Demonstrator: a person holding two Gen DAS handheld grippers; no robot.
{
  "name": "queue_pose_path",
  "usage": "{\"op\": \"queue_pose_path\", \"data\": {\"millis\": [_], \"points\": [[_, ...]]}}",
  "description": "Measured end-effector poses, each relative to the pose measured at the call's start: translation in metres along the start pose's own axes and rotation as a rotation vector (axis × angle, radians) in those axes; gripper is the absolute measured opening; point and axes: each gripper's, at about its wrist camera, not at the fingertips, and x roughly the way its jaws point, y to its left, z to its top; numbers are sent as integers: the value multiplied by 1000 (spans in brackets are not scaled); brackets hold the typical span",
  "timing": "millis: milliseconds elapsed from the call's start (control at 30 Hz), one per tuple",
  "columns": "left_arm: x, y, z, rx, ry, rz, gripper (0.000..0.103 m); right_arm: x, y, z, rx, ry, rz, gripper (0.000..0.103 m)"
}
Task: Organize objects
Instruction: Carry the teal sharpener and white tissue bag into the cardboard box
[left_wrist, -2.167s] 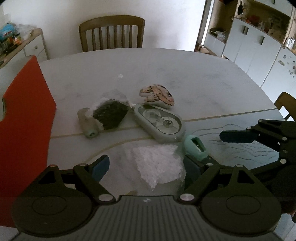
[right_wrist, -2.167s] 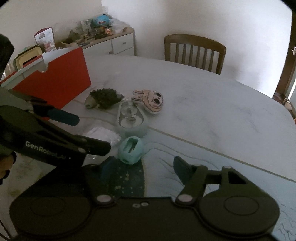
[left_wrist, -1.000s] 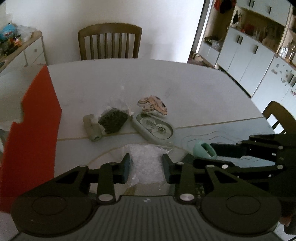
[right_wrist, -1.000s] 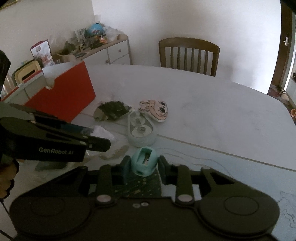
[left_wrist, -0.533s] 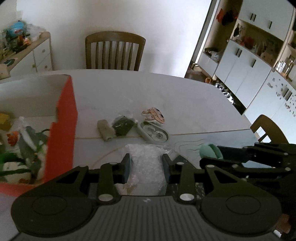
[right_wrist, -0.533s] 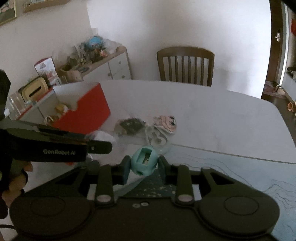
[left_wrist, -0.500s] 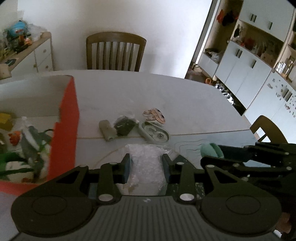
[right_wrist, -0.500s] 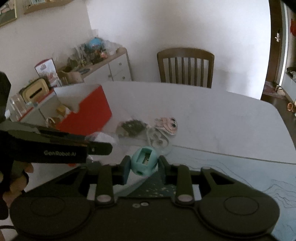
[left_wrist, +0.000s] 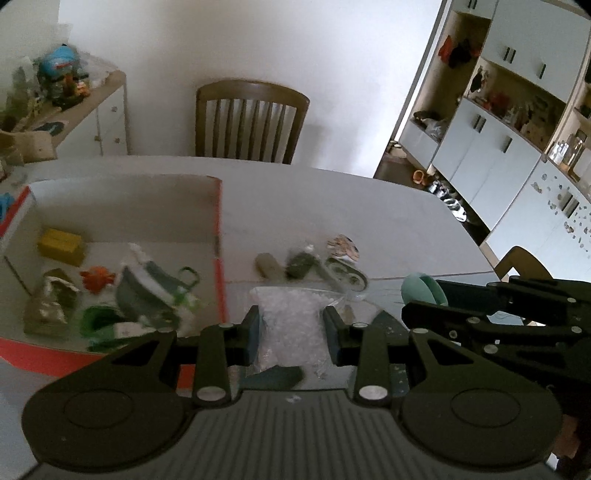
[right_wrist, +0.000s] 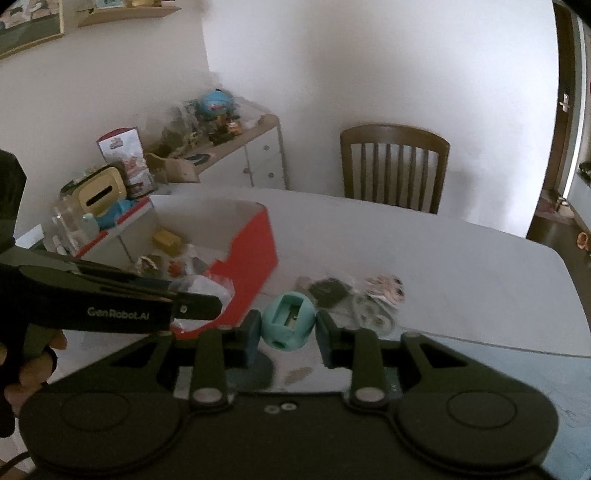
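Both loads up off the table now and swinging toward the red cardboard box with the white inside, where seconds ago everything lay flat on the white tabletop. Left gripper clamped on the clear plastic bag of white pellets, bag hanging between the pads just short of the box's near wall. Right gripper squeezed onto the small teal plastic pencil sharpener, carried alongside, also near that red wall. Box interior opened up to view: yellow block, orange toy, green bits already inside. Left behind on the table: dark green packet, oval grey case, cartoon-face pouch. Two drops likely next, three or so pieces waiting.
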Motion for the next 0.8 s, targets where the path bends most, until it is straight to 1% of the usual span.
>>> {"op": "queue_pose_path", "data": {"millis": [300,567,800], "points": [[-27,45,10,-8,-26,11,35,13,49,19,-30,-13,19,30],[-36,91,16,-7,-34,28,35,36,89,35,-57,-11,34,30],[-39,133,30,0,-52,65,35,58,117,49,-73,-9,35,30]]}}
